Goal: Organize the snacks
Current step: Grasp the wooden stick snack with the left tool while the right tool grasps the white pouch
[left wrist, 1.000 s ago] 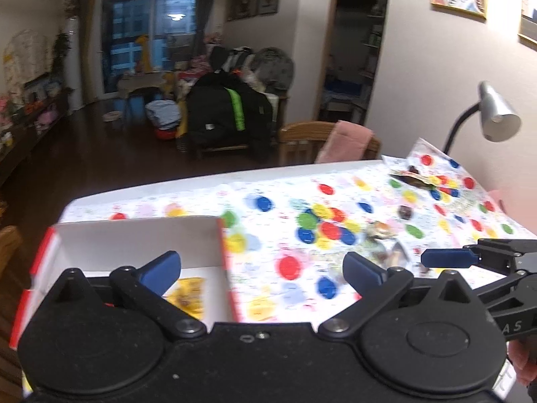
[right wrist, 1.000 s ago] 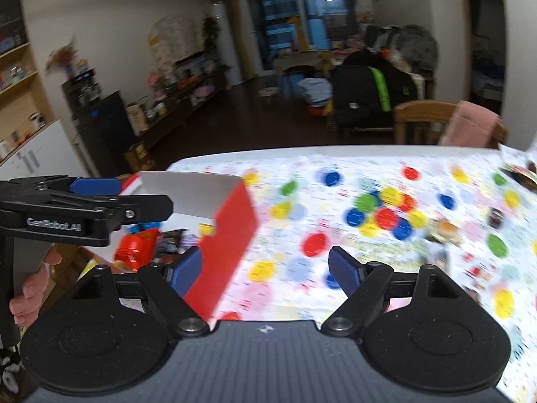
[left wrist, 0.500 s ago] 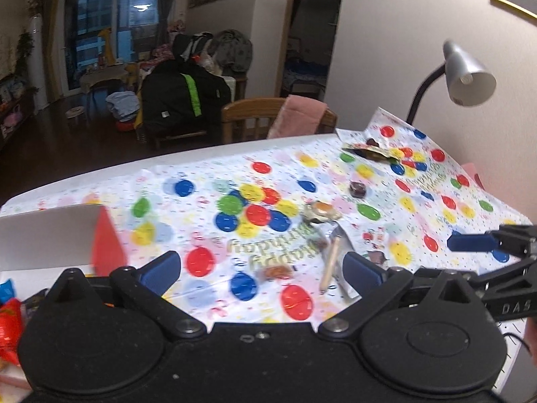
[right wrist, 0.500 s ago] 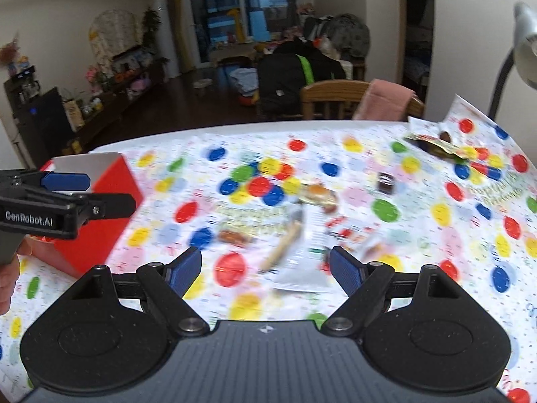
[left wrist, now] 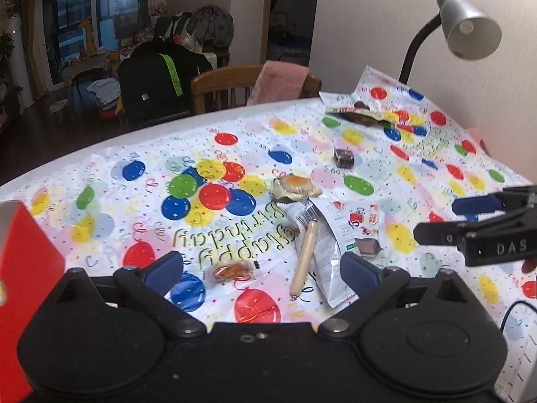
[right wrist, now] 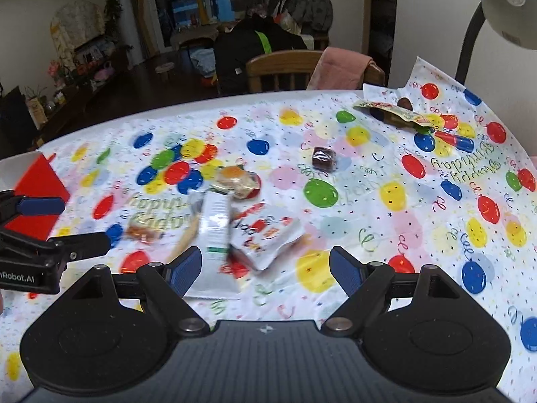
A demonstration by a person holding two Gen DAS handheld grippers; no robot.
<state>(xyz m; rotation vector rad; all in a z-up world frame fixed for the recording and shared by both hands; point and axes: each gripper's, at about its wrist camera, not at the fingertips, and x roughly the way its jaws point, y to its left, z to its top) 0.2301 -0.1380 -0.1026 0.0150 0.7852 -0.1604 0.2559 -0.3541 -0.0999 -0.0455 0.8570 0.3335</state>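
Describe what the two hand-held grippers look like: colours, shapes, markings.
Both are matte black, with two round discs at the base and angled linkage arms ending in blue finger pads. The left hand-held gripper carries "Robot.AI" lettering on its side; the right hand-held gripper reads "DAS" and has a ribbed body.

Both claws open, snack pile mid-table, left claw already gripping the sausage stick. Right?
Not quite. The left claw is open and empty: in the left wrist view the sausage stick lies on the silver wrapper on the table, untouched. The rest holds: the right claw is open too, and the snacks sit mid-table.
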